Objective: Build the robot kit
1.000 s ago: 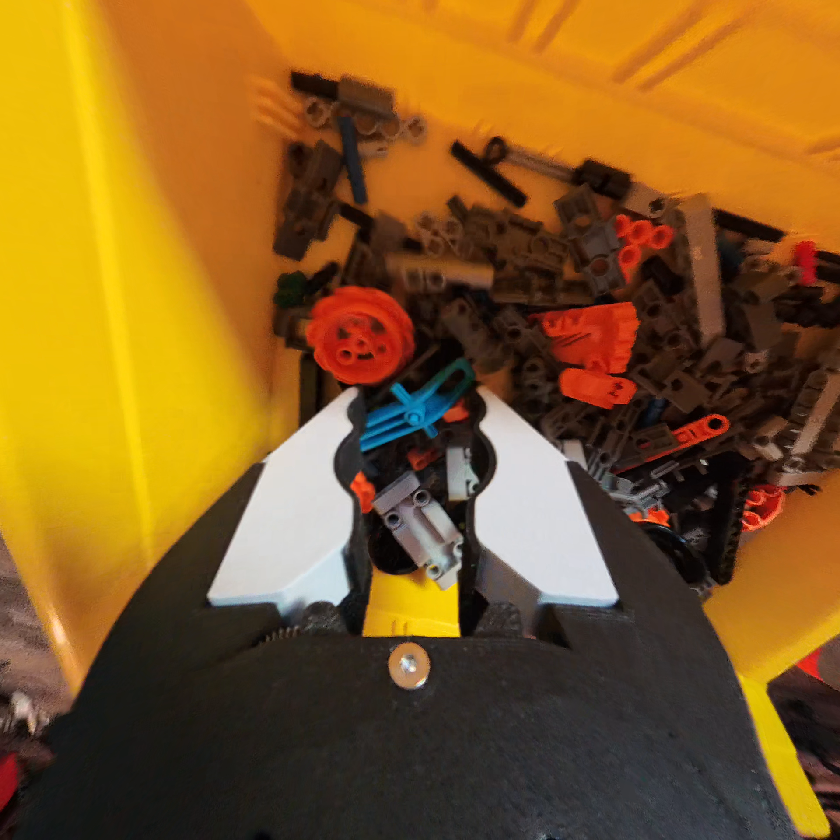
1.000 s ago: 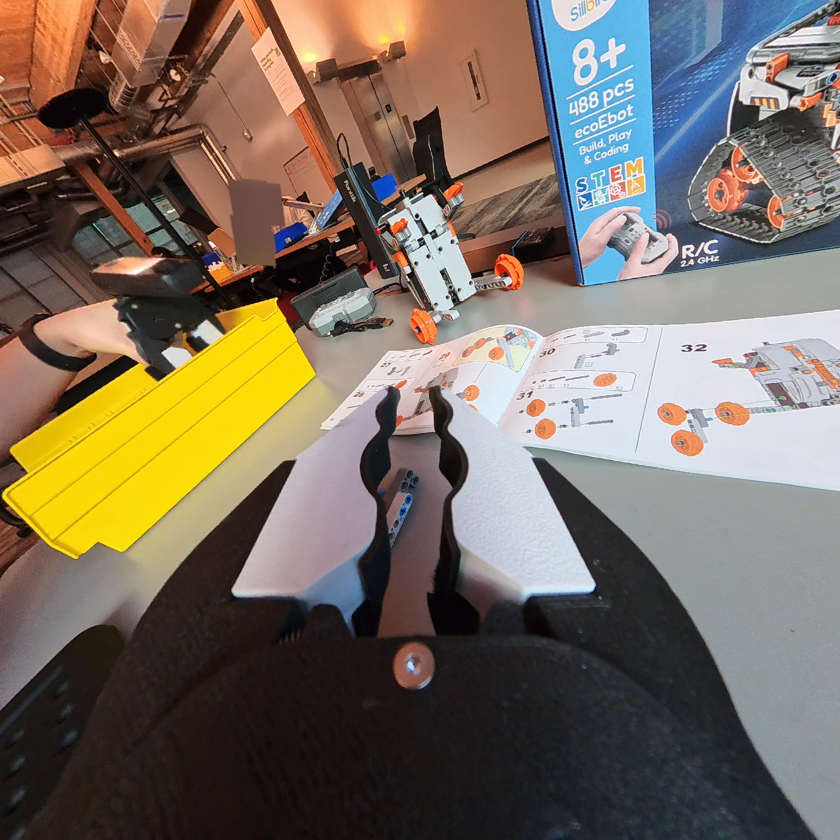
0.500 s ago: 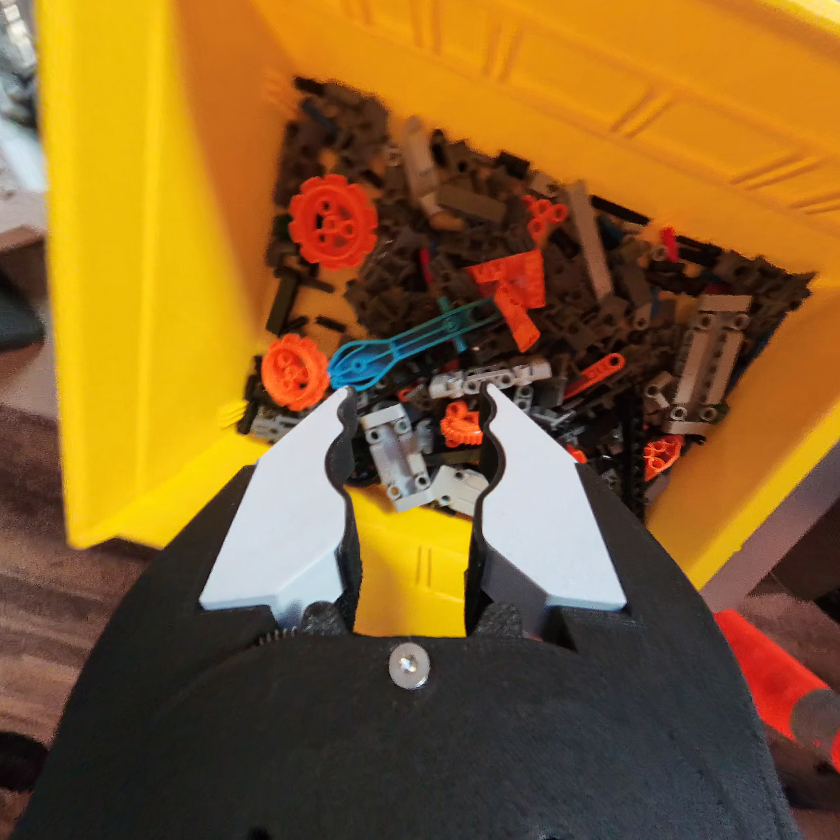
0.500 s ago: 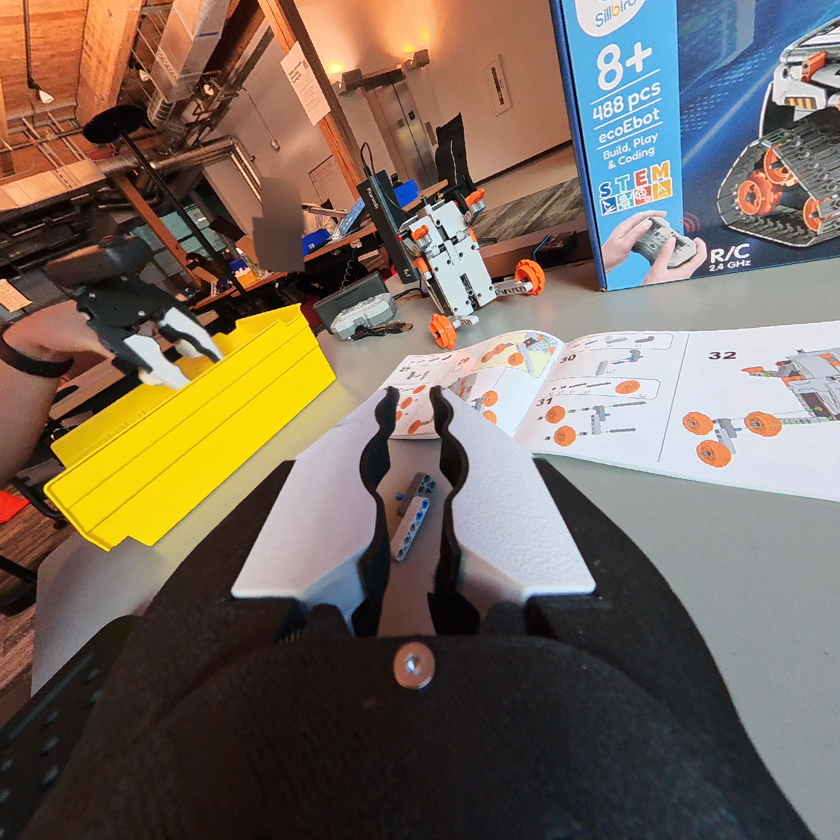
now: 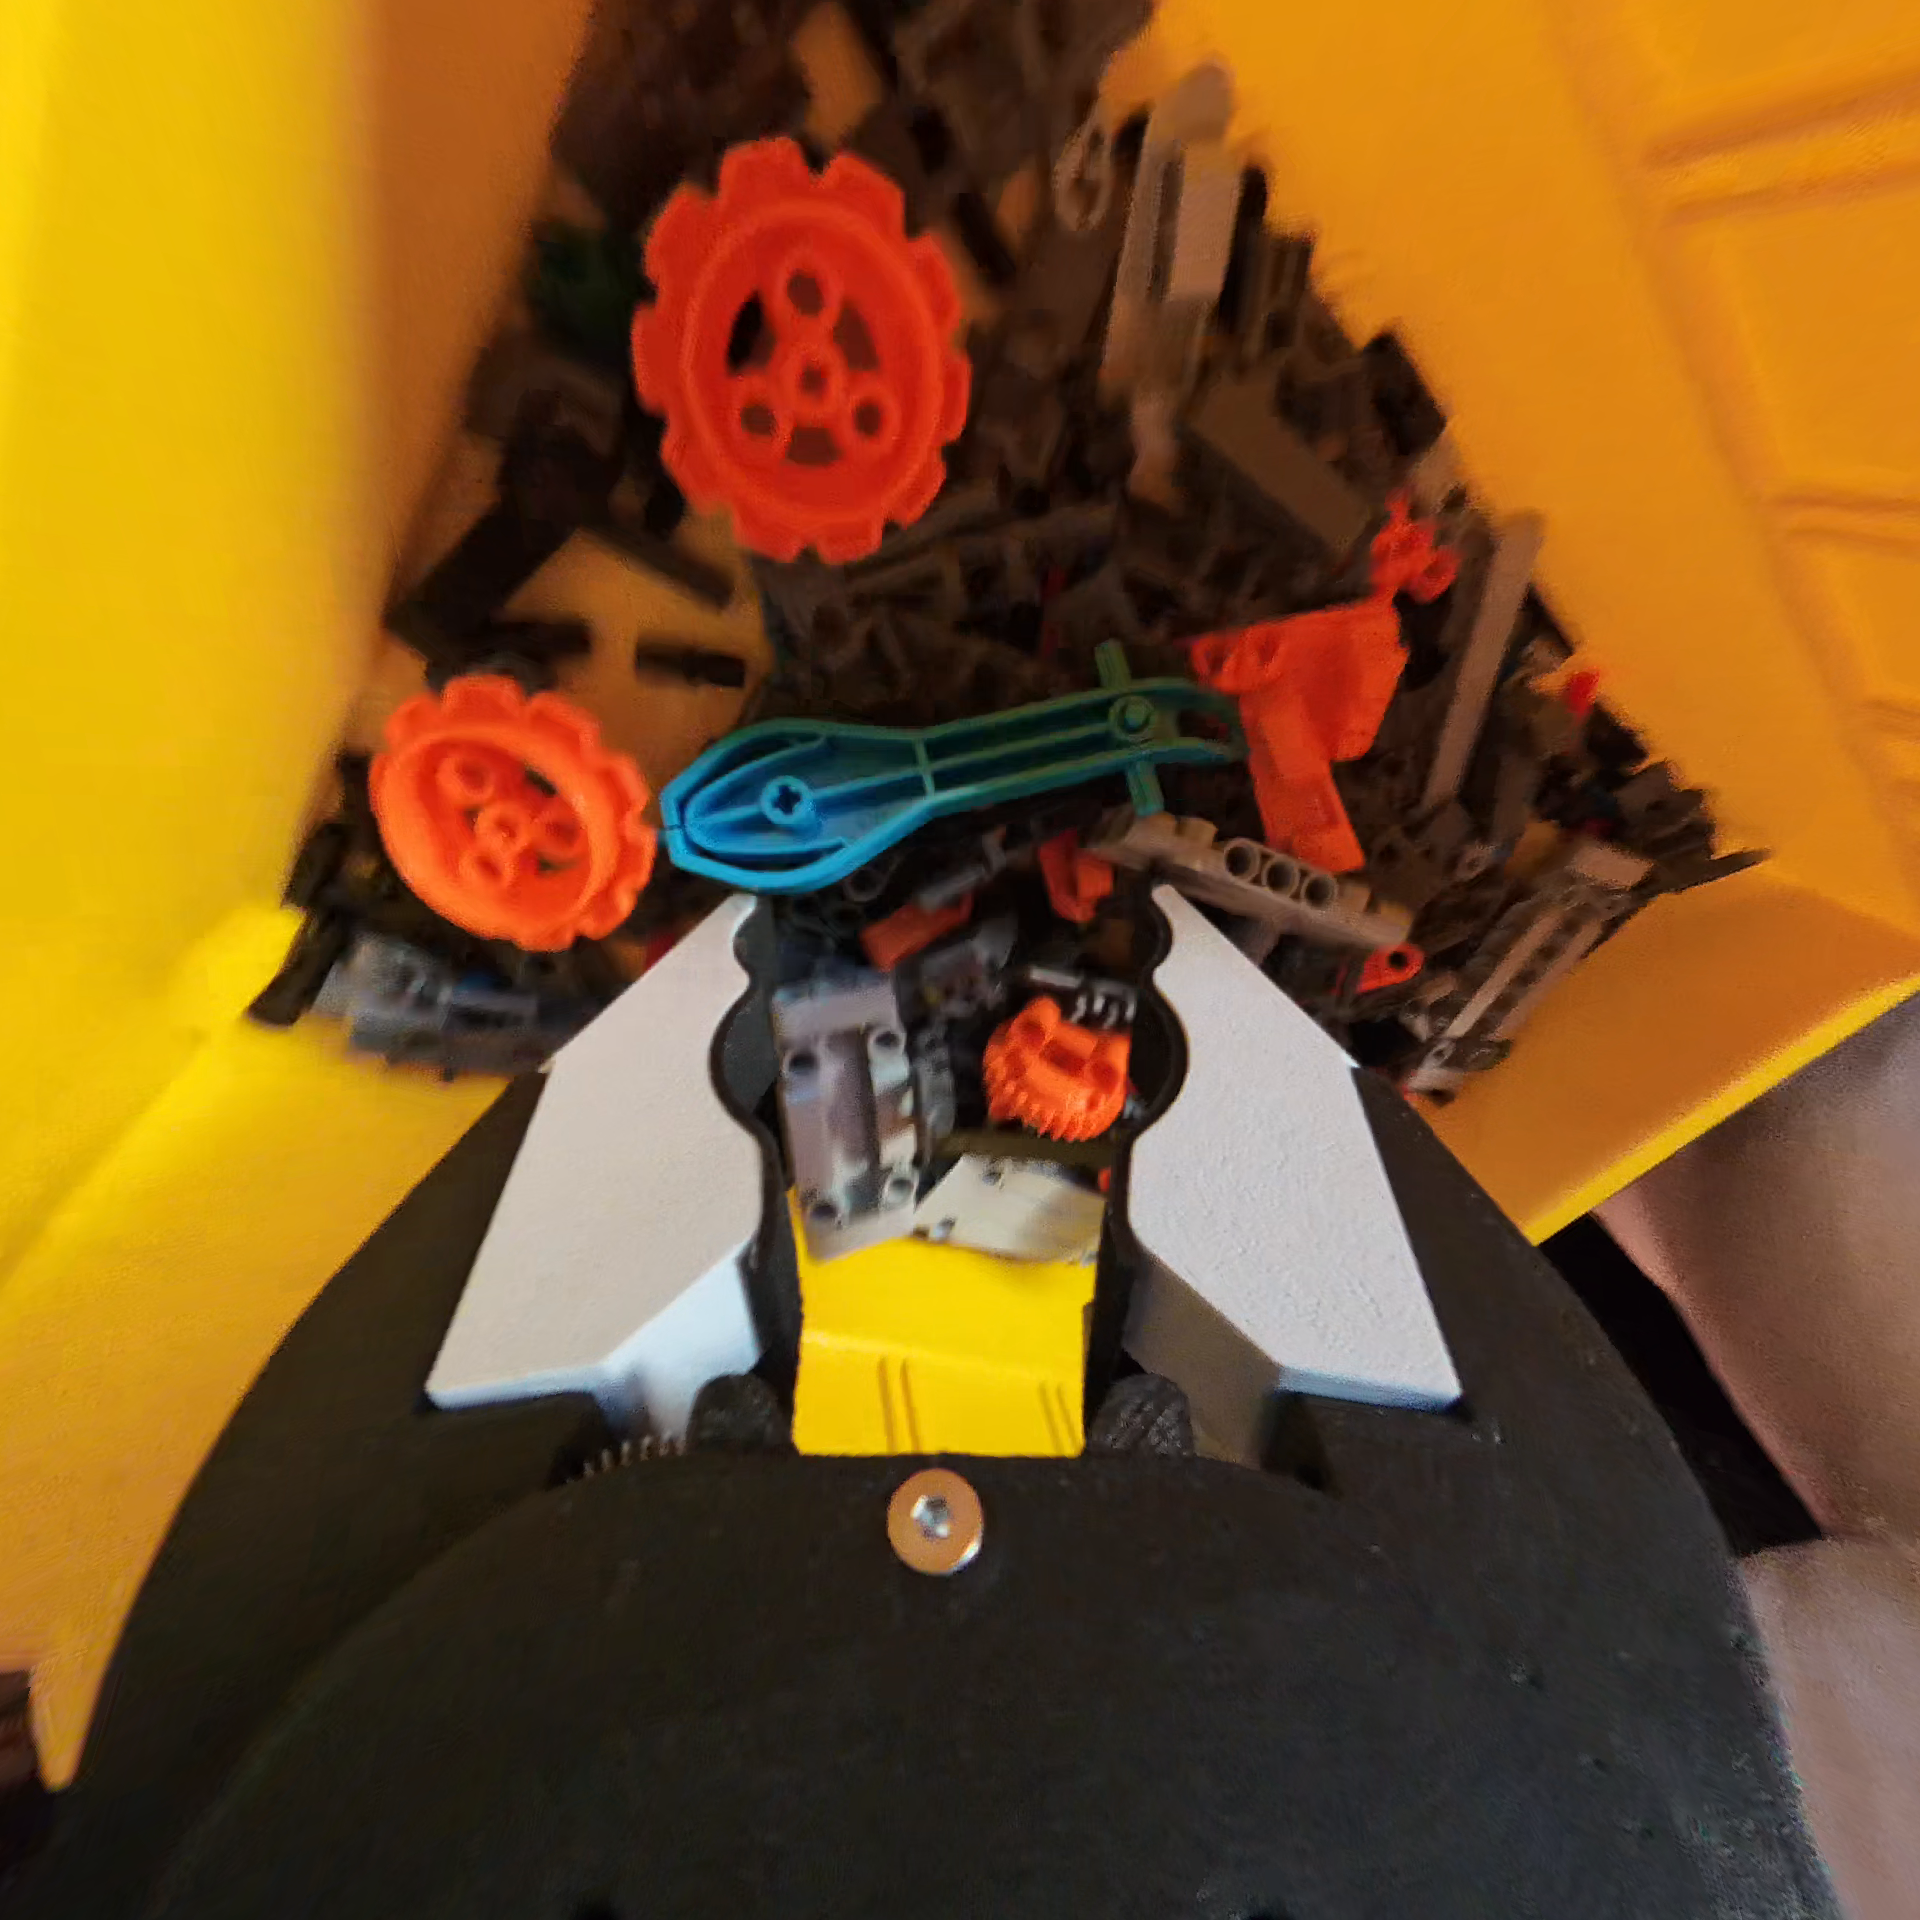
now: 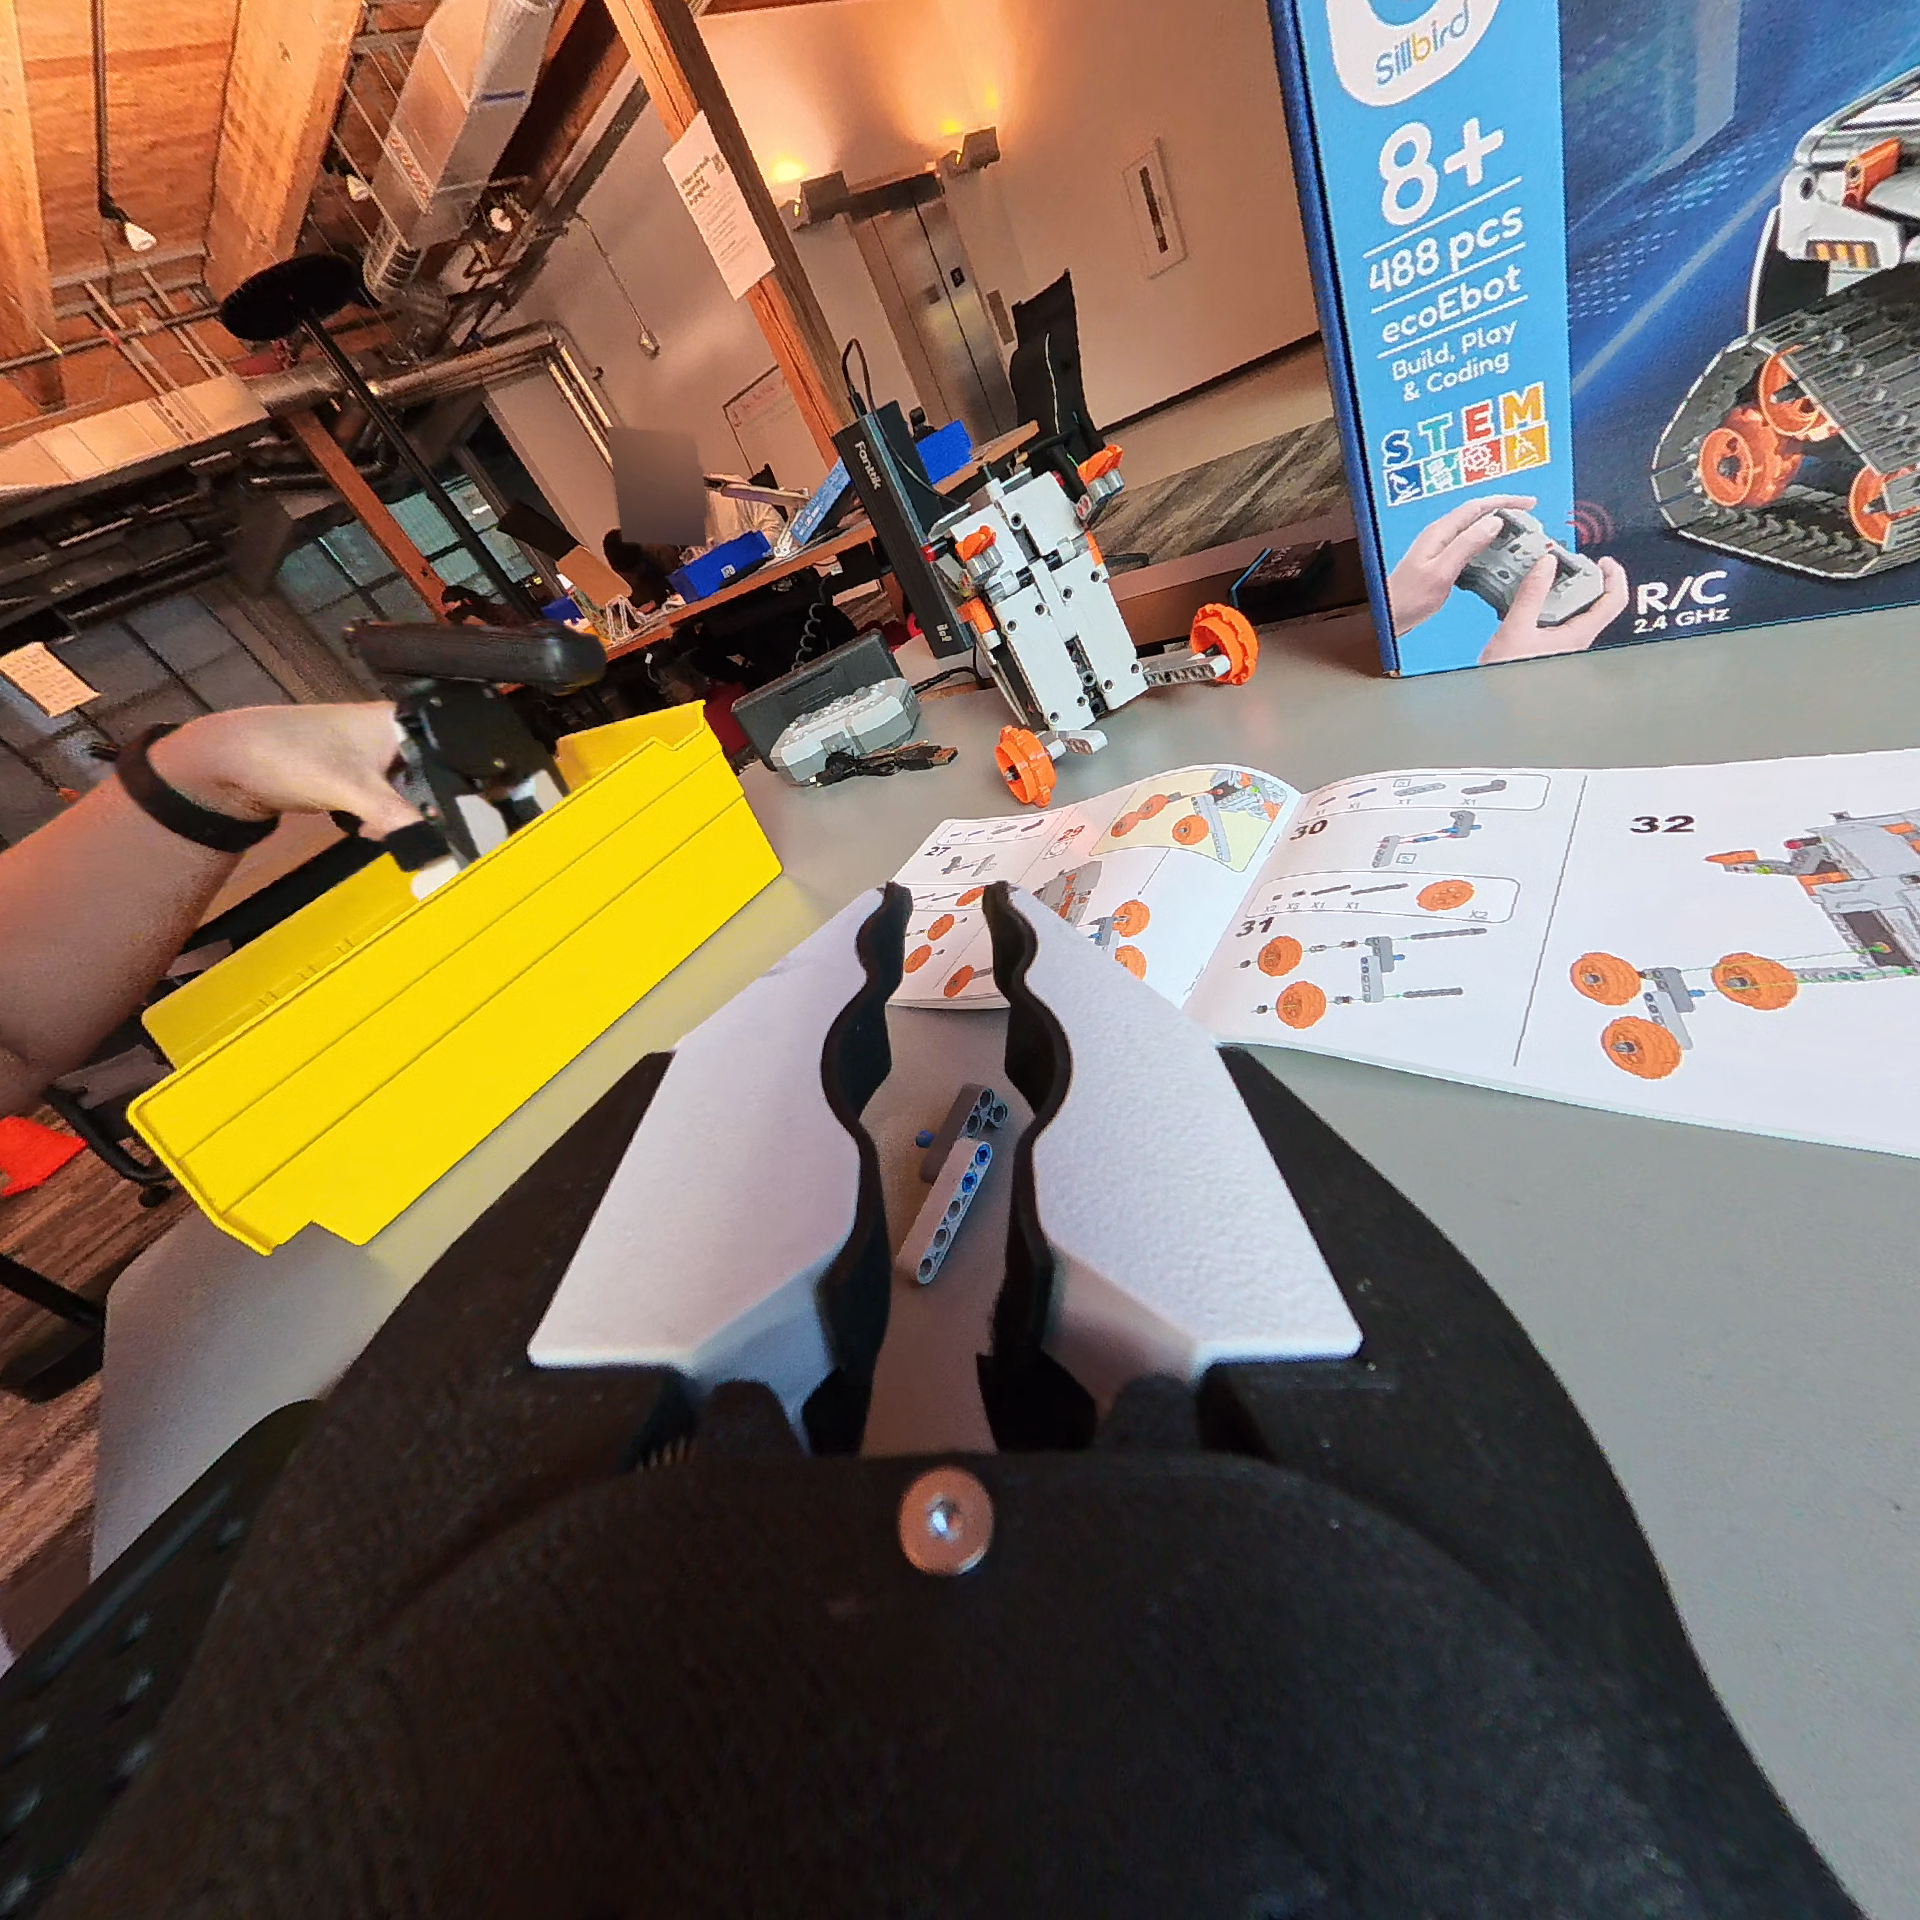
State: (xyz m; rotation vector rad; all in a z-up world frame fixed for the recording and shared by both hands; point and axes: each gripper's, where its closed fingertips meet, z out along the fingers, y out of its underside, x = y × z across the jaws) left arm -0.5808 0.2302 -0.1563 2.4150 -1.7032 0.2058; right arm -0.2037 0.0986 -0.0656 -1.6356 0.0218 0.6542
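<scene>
Grey table [image 6: 1558, 1299], left gripper [image 5: 951, 914] agape over bricks [image 5: 1039, 644]

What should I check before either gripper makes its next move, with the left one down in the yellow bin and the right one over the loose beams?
1. Left gripper open, nothing held: ok.
2. Small orange gear and grey block lie between its fingers: ok.
3. Left view sharp: not ok, blurred.
4. Right gripper gap is narrow, nothing clamped: ok.
5. Grey beams flat on the table, touching neither finger: ok.
6. Contact with the bin wall: cannot tell.
</scene>
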